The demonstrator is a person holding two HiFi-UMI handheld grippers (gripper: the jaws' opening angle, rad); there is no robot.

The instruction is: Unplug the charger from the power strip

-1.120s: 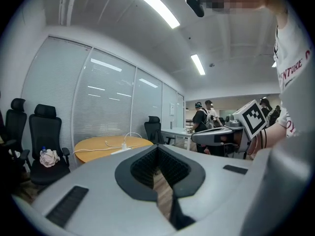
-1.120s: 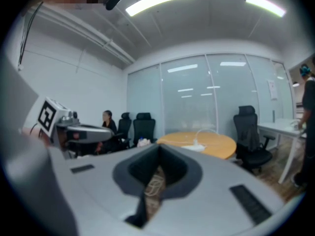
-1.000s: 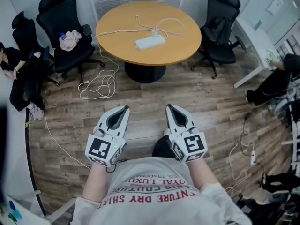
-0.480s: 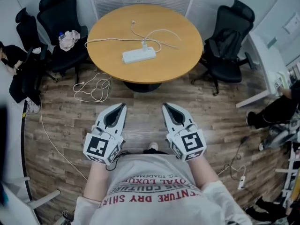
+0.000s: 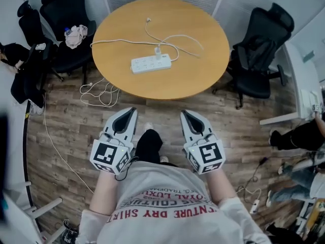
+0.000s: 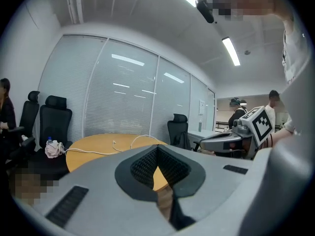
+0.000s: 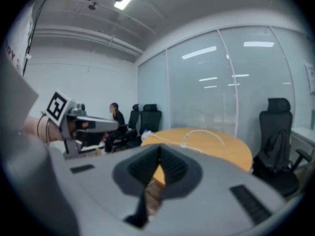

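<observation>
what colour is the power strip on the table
White; the power strip shows best in the head view.

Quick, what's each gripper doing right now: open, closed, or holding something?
Left gripper: closed, holding nothing.
Right gripper: closed, holding nothing.

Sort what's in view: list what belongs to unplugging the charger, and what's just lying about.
Job in hand:
- power strip on the round table
- charger plugged into it
- charger cable
- left gripper and right gripper, both shut and empty

Lying about:
- cloth bundle on the left chair
- right chair
</observation>
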